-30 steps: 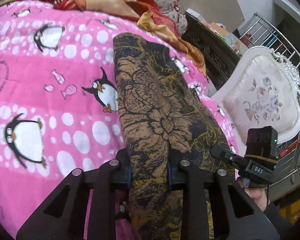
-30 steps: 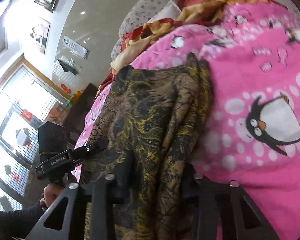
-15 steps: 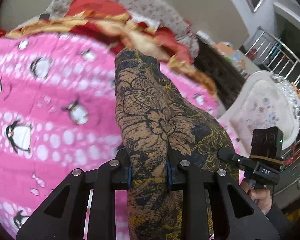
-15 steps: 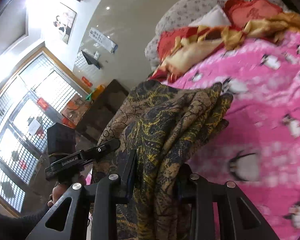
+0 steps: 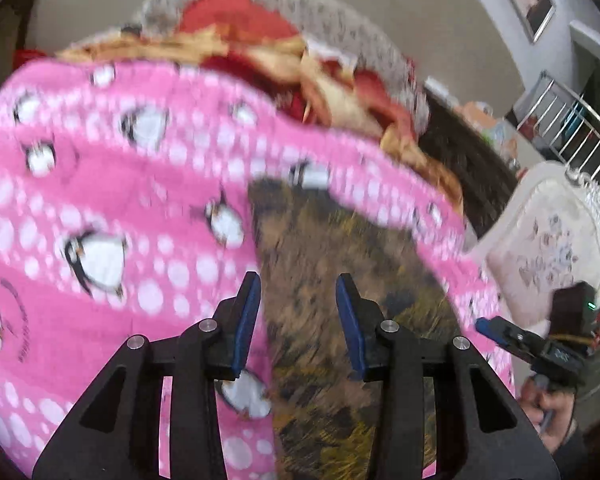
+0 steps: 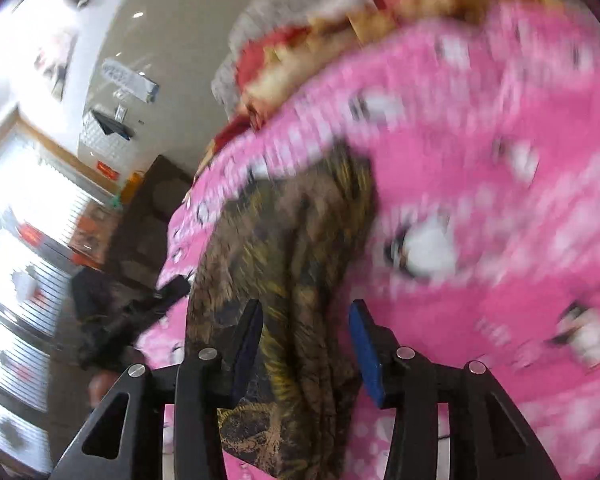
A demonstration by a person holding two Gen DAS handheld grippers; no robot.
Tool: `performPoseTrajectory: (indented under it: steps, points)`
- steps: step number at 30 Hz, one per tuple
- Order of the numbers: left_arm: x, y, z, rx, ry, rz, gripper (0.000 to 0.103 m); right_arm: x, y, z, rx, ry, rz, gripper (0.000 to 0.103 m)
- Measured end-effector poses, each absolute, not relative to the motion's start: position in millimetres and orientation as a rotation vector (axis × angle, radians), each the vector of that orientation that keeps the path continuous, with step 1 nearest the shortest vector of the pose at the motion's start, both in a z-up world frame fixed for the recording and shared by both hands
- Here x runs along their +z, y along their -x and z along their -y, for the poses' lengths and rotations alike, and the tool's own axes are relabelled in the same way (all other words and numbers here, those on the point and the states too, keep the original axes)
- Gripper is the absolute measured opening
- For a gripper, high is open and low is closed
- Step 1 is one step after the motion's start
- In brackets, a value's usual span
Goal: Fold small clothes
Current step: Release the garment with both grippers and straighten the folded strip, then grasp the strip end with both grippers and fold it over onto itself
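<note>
Your left gripper (image 5: 298, 320): jaws apart, nothing clamped, garment below the gap | brown-and-black patterned garment (image 5: 332, 280): lying lengthwise on pink penguin blanket (image 5: 100, 200), heavy motion blur | your right gripper (image 6: 306, 344): jaws apart, cloth (image 6: 292, 280) under them, contact unclear | white chair (image 5: 548, 248) far right.

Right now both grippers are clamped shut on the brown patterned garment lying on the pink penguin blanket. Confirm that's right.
Not quite. Both grippers are open: in each wrist view the blue pads stand apart. The left gripper and right gripper straddle the brown patterned garment without pinching it. It does lie on the pink penguin blanket.
</note>
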State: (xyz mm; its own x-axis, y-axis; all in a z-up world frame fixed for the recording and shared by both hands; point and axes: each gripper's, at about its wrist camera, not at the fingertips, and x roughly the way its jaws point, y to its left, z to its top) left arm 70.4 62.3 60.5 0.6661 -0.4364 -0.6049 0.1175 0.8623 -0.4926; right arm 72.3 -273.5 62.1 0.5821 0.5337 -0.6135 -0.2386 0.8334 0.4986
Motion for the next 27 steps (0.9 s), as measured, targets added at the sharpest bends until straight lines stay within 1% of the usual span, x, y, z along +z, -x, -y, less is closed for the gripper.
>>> performPoseTrajectory:
  steps: [2,5,6,8,9,11,12,13,14,15,18,20,23,24,25,27]
  points:
    - [67,-78,-53,-0.300,0.436,-0.752,0.042,85,-71,252,0.373,-0.266,-0.776,0.043]
    - [68,-99,-29,-0.245,0.408,-0.743,0.042,90,-80,208,0.350,-0.122,-0.746,0.043]
    - [65,-105,-24,-0.234,0.400,-0.747,0.042,88,-83,197,0.349,-0.102,-0.747,0.041]
    - [52,-119,-13,-0.187,0.360,-0.788,0.042,73,-98,188,0.342,-0.104,-0.801,0.031]
    - [41,-128,-8,-0.191,0.359,-0.813,0.042,62,-107,181,0.307,-0.070,-0.836,0.019]
    - [17,-135,-2,-0.166,0.320,-0.858,0.042,35,-124,182,0.175,0.005,-0.912,0.017]
    - [2,-139,1,-0.154,0.309,-0.905,0.042,17,-131,190,0.169,-0.014,-0.965,0.017]
    - [1,-136,2,-0.153,0.301,-0.873,0.043,9,-133,195,0.182,-0.048,-0.969,0.015]
    - [3,-136,3,-0.159,0.296,-0.873,0.048,7,-132,202,0.206,-0.082,-0.949,0.015]
    - [3,-138,4,-0.168,0.289,-0.885,0.051,8,-132,206,0.218,-0.095,-0.949,0.015]
    - [14,-141,3,-0.175,0.273,-0.893,0.051,13,-135,212,0.252,-0.119,-0.962,0.016]
    - [28,-142,0,-0.191,0.290,-0.853,0.051,28,-131,216,0.265,-0.132,-0.940,0.016]
    - [41,-158,-4,-0.177,0.317,-0.827,0.051,58,-131,214,0.233,-0.107,-0.854,0.023]
    - [40,-164,-5,-0.171,0.328,-0.835,0.051,65,-137,209,0.210,-0.099,-0.847,0.033]
    - [36,-174,-3,-0.168,0.336,-0.856,0.051,67,-141,203,0.197,-0.090,-0.848,0.037]
    - [25,-187,2,-0.153,0.323,-0.899,0.051,62,-158,190,0.174,-0.061,-0.862,0.037]
